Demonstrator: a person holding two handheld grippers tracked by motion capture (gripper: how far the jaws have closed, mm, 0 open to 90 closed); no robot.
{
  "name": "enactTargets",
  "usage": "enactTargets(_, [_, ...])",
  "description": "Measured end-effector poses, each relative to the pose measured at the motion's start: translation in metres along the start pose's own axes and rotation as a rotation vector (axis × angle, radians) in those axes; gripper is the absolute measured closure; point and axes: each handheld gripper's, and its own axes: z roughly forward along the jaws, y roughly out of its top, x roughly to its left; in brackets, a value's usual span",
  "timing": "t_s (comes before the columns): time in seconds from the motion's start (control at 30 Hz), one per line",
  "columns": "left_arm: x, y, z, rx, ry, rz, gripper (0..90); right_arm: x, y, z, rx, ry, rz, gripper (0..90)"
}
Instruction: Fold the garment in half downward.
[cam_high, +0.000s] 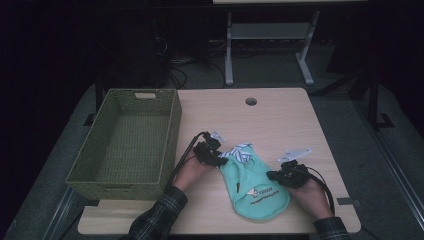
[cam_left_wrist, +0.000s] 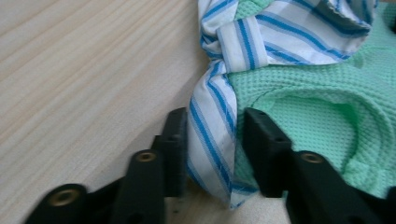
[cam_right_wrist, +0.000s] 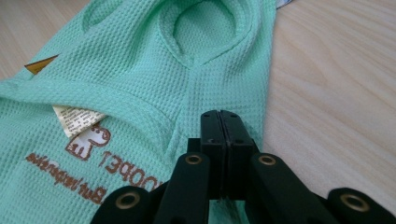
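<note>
While the left gripper (cam_left_wrist: 211, 140) straddles the striped cloth (cam_left_wrist: 212, 135) with parted jaws, the right gripper (cam_right_wrist: 226, 122), closed, rests on the green garment (cam_right_wrist: 140, 79) near the worktop's (cam_high: 280, 115) front edge.

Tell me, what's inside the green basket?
Nothing that I can see: the green basket shows just its woven bottom. The near wall hides a strip of the bottom on the person's side.

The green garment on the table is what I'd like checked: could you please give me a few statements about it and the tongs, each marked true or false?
1. The left tongs are open, with the blue-striped fabric between the jaws. True.
2. The right tongs are wide open. False: their jaws are pressed together at the green garment.
3. The garment lies inside the woven basket. False: it lies on the table, right of the basket.
4. The garment carries brown printed lettering. True.
</note>
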Motion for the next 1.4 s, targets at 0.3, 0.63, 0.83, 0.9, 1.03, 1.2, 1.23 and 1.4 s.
enactTargets(0.3, [-0.004, 0.002, -0.002, -0.003, -0.006, 0.009, 81.0, 0.002, 0.001, 0.0, 0.006, -0.014, -0.016, 89.1])
enactTargets(0.63, [-0.005, 0.005, -0.017, -0.076, -0.001, -0.008, 81.2, 0.004, 0.008, -0.007, -0.033, 0.002, 0.0, 89.7])
enactTargets(0.83, [-0.005, 0.006, -0.022, -0.091, 0.006, -0.003, 81.2, 0.017, 0.025, -0.004, -0.075, 0.053, -0.02, 89.7])
enactTargets(0.9, [-0.006, 0.006, -0.023, -0.1, 0.009, -0.012, 81.2, 0.02, 0.029, 0.0, -0.088, 0.074, -0.019, 89.7])
enactTargets(1.03, [-0.005, 0.007, -0.03, -0.118, 0.009, -0.007, 81.2, 0.027, 0.037, 0.012, -0.073, 0.098, -0.032, 89.7])
enactTargets(1.2, [-0.006, 0.008, -0.037, -0.144, 0.012, -0.012, 81.2, 0.028, 0.041, 0.028, -0.05, 0.099, -0.037, 89.7])
enactTargets(1.23, [-0.007, 0.009, -0.039, -0.149, 0.013, -0.014, 81.2, 0.028, 0.042, 0.031, -0.045, 0.097, -0.039, 89.7])
enactTargets(1.4, [-0.01, 0.011, -0.044, -0.162, 0.01, -0.001, 81.2, 0.025, 0.043, 0.043, -0.022, 0.096, -0.037, 89.7])
